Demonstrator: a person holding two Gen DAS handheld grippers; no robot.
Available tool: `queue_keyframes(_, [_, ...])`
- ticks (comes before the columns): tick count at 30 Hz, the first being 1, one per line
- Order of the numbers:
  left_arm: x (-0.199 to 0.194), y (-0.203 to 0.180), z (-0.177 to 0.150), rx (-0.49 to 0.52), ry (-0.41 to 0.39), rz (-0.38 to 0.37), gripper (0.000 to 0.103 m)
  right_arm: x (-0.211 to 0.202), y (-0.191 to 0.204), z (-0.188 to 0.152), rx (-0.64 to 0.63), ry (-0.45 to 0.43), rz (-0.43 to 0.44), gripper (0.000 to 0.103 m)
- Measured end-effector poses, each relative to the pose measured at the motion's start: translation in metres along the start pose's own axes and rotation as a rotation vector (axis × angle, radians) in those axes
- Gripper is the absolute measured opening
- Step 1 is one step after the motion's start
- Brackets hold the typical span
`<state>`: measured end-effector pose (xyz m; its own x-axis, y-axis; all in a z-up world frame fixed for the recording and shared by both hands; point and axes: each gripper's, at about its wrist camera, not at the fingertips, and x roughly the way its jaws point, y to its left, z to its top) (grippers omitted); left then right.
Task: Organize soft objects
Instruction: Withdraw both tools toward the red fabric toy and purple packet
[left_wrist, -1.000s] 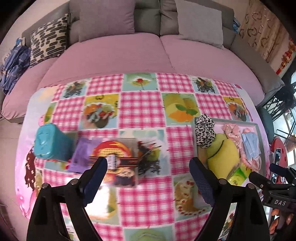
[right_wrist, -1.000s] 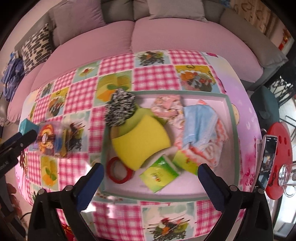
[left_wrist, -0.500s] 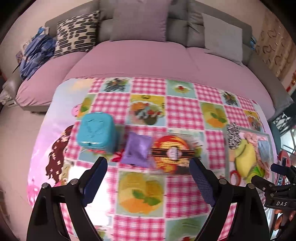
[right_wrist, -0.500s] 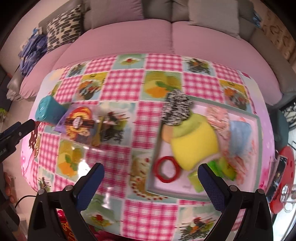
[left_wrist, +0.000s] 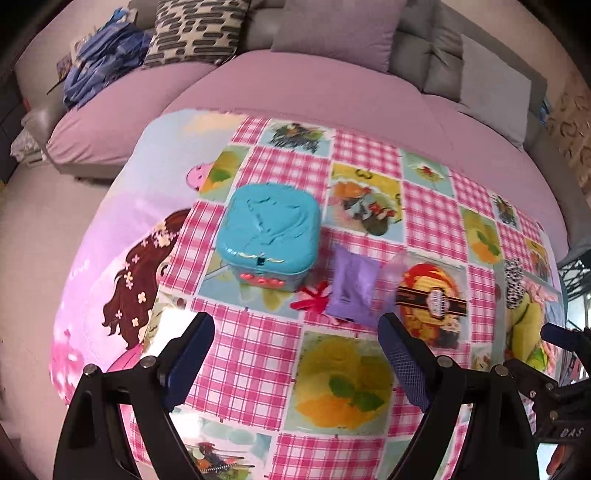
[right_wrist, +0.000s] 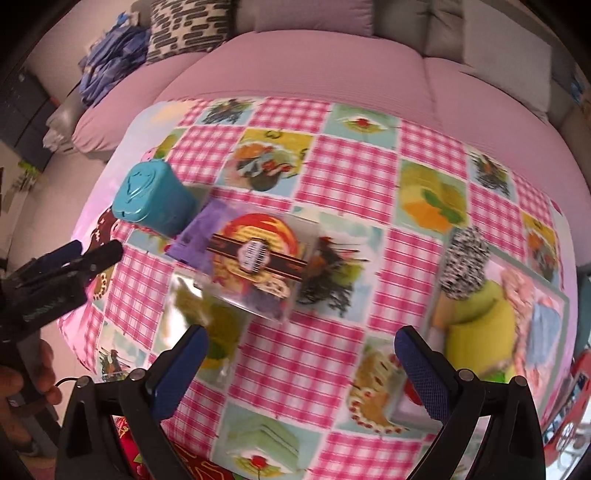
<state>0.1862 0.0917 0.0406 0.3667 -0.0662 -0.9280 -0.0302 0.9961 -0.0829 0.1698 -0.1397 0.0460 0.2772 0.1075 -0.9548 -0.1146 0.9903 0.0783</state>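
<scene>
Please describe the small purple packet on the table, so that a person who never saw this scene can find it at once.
Start at the pink checked tablecloth before the sofa and find the teal lidded box near its left end. The purple packet lies flat just right of that box, partly under a clear packet with a red and black label. It is the only plain purple thing there.

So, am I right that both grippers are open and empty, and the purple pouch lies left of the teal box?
Not quite: the purple pouch lies right of the teal box, as the left wrist view shows. The rest holds: the left gripper and the right gripper are both open and empty.
</scene>
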Motion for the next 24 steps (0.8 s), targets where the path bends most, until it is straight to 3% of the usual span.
queue_keyframes(14, [0.067, 0.03, -0.001, -0.204, 0.082, -0.049, 0.09, 0.037, 0.011, 0.031, -0.03, 0.033, 0.005, 0.102])
queue_keyframes(24, [0.088, 0.03, 0.003, -0.299, 0.086, -0.012, 0.09, 0.048, 0.006, 0.037, -0.036, 0.035, 0.007, 0.102])
